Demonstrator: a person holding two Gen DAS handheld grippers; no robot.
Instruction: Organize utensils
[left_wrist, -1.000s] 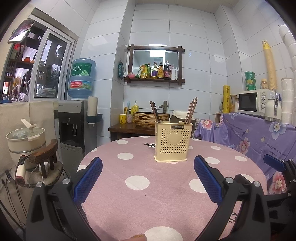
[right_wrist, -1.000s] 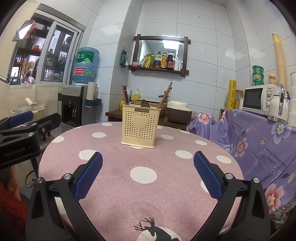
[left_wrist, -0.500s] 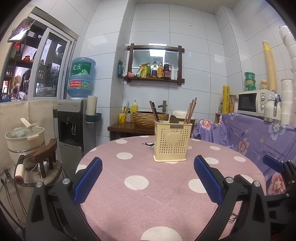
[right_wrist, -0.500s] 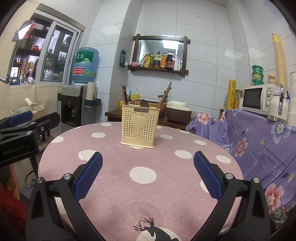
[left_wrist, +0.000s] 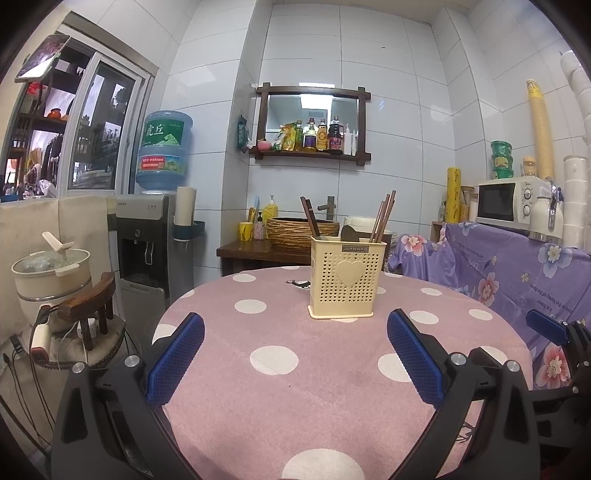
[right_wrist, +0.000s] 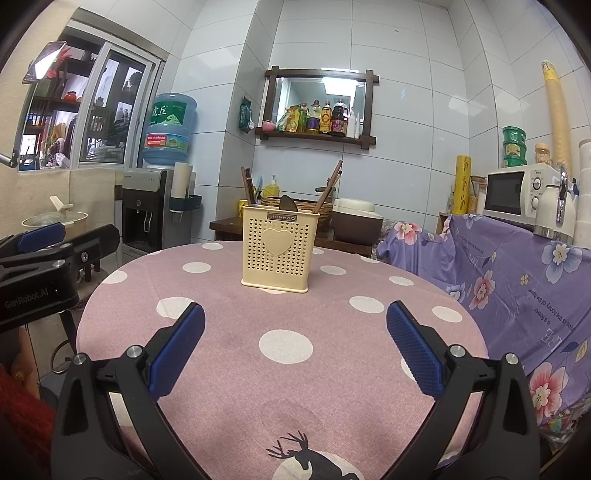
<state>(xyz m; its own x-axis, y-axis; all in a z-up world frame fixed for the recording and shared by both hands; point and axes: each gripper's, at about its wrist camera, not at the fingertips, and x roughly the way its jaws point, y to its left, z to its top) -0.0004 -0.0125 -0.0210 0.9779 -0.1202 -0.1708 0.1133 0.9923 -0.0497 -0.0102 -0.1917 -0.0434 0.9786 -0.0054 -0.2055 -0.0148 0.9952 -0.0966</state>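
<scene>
A cream perforated utensil holder (left_wrist: 346, 277) with a heart on its front stands upright on the round pink polka-dot table (left_wrist: 280, 391). It also shows in the right wrist view (right_wrist: 279, 252). Brown chopsticks (left_wrist: 382, 218) and a dark spoon (right_wrist: 287, 204) stick out of its top. My left gripper (left_wrist: 295, 354) is open and empty, low over the table's near edge, well short of the holder. My right gripper (right_wrist: 295, 343) is open and empty, also short of the holder. The left gripper's body (right_wrist: 40, 266) shows at the left of the right wrist view.
A sofa with a purple floral cover (left_wrist: 517, 273) runs along the table's right side. A microwave (left_wrist: 506, 201) stands behind it. A water dispenser (left_wrist: 147, 243) and a stool with a cooking pot (left_wrist: 51, 273) stand at the left. A dark side table with a wicker basket (left_wrist: 301, 229) stands behind.
Both grippers stay open and empty. The left wrist view has drifted slightly, so the holder sits a little lower and nearer the centre. The right gripper has barely moved.
</scene>
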